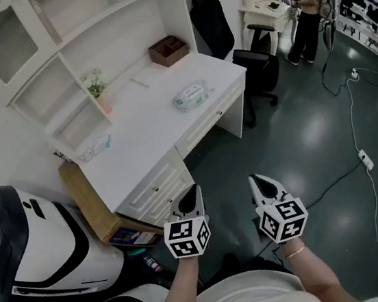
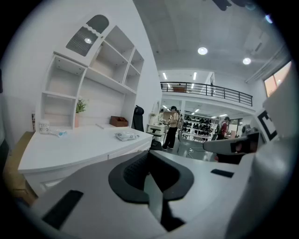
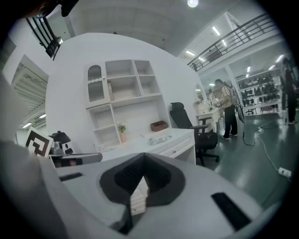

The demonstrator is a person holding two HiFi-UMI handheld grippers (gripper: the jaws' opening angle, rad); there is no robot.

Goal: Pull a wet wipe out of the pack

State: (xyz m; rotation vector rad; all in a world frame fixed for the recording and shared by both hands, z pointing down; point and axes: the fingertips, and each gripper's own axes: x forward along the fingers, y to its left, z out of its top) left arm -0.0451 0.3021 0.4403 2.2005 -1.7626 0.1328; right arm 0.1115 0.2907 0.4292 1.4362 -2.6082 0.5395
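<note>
So, both my forearms are tucked in close to my body and held out side by side. My left gripper (image 1: 192, 193) and my right gripper (image 1: 261, 181) point ahead and tip slightly downward over the dark floor (image 1: 298, 139). Jaws on each one are pressed together with nothing between them. The wet wipe pack (image 1: 191, 96) lies flat on the white desk (image 1: 146, 139), well apart from both claws, up ahead and off to my left. A brown box (image 1: 167, 50) sits further back by the shelves.
</note>
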